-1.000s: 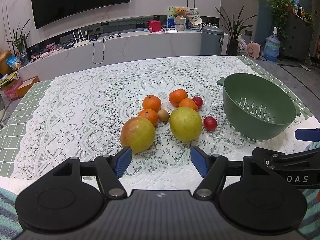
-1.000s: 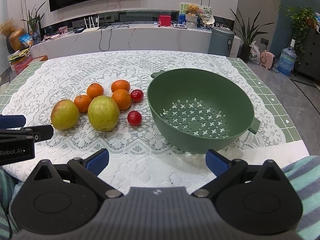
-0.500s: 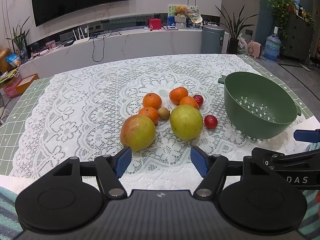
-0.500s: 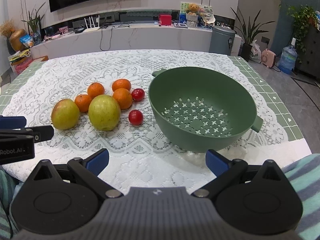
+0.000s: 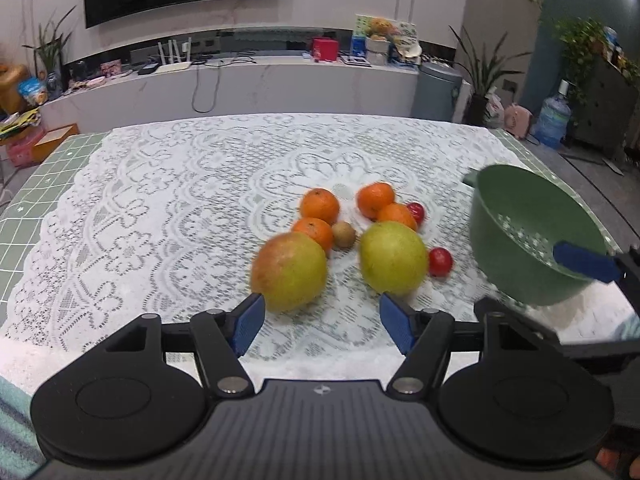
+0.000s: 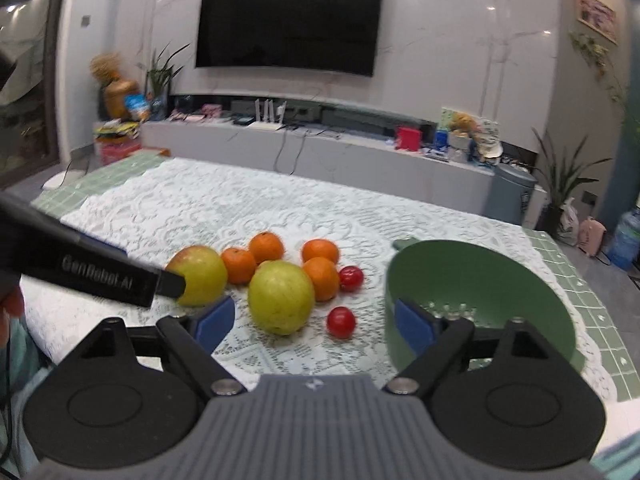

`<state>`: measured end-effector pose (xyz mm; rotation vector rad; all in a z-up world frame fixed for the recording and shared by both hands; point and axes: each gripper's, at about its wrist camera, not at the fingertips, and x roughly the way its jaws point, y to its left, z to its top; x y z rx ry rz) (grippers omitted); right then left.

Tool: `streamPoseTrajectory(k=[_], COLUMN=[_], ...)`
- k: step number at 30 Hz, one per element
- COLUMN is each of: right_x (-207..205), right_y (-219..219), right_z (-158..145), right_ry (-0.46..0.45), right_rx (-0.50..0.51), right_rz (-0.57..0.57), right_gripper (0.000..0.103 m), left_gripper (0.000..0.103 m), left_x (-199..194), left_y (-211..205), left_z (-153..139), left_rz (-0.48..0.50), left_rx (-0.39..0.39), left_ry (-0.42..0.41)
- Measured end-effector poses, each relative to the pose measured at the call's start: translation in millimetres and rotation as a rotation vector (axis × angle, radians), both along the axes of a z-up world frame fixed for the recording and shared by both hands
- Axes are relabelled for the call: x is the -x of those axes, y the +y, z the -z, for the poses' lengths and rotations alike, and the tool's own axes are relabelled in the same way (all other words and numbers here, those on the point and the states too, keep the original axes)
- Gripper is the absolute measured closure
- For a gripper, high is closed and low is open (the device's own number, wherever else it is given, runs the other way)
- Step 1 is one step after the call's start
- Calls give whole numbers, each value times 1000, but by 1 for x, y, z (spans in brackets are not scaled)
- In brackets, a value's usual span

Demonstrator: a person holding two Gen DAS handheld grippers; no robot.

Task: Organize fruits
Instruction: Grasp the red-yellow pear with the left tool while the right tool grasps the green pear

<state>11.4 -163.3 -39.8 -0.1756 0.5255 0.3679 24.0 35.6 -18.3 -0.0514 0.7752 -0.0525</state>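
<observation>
On the lace-covered desk (image 5: 168, 216) the fruit lies where it lay half a second ago, but both cameras have shifted. The left gripper (image 5: 322, 322) has come closer to the fruit and lower, its jaws spread wide and holding nothing, the left pad just before the reddish-green mango (image 5: 289, 271) and the right pad just before the yellow-green mango (image 5: 393, 258). Behind the two mangoes sit four oranges (image 5: 320, 205), a small brown kiwi (image 5: 344, 234) between them, and two red plums (image 5: 440, 262), one beside the yellow-green mango and one farther back by the oranges.

Right of the fruit stands the green colander (image 5: 532, 236), and it has nothing in it; only its perforated bottom shows. The right gripper (image 6: 314, 326) has swung leftward: earlier it faced the colander squarely, now it faces the fruit, with the colander (image 6: 484, 280) off to its right. Its jaws are also released and wide, bracketing the yellow-green mango (image 6: 281, 297) and the near plum (image 6: 341, 322) in view, the right pad overlapping the colander's near wall. All fruit is still outside the colander.
</observation>
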Motion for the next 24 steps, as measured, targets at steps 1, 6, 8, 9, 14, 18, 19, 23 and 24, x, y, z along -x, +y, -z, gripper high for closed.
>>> streamPoseTrajectory(k=[1, 6, 8, 9, 14, 18, 19, 23, 24], right_x=[-4, -24, -35, -37, -54, -65, -67, -77, -79], right_y=[3, 17, 21, 22, 31, 34, 34, 37, 38], right_z=[3, 13, 17, 17, 22, 26, 28, 35, 37], right_ry=[12, 61, 75, 76, 72, 65, 65, 68, 69], right_rx=[-1, -3, -7, -4, -3, 6, 7, 11, 18], right_rz=[-10, -41, -48, -50, -70, -79, -80, -94, -95], right_gripper=[21, 25, 31, 34, 38, 38, 38, 39, 39], left_gripper=[30, 42, 50, 55, 55, 54, 52, 42, 40], left_x=[-3, -16, -19, -22, -26, -32, -32, -39, -41], left_y=[3, 10, 12, 13, 19, 19, 17, 18, 20], left_z=[1, 11, 14, 16, 23, 30, 31, 33, 33], left_rz=[1, -12, -9, -12, -29, 8, 20, 37, 46], left_rx=[9, -23, -30, -41, -46, -69, -98, -97, -79], left_ry=[0, -17, -30, -35, -92, -68, -83, -85, -81])
